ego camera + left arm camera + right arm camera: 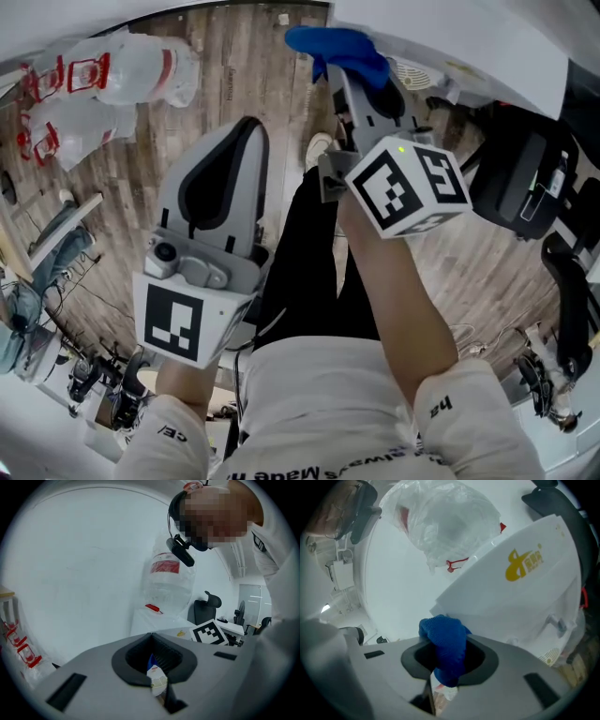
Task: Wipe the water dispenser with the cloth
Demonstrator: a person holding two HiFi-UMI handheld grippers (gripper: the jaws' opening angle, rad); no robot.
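Right tool [349,80] is pinched on a bunched blue cloth [444,641], w/ the wad sticking out past the tips so fabric, not plastic, meets the surface. It's held up toward the water dispenser [520,597], cloth right at the white body's lower edge, below the yellow logo [525,564]; touching or just short, can't tell. Bottle [440,522] sits on top, prob. not the wipe target. Left tool [242,136] sits back nearer the body, jaws pressed together w/ nothing betw. them, likely parked clear since wiping needs one arm. Judgement: wipe about to start or barely begun.
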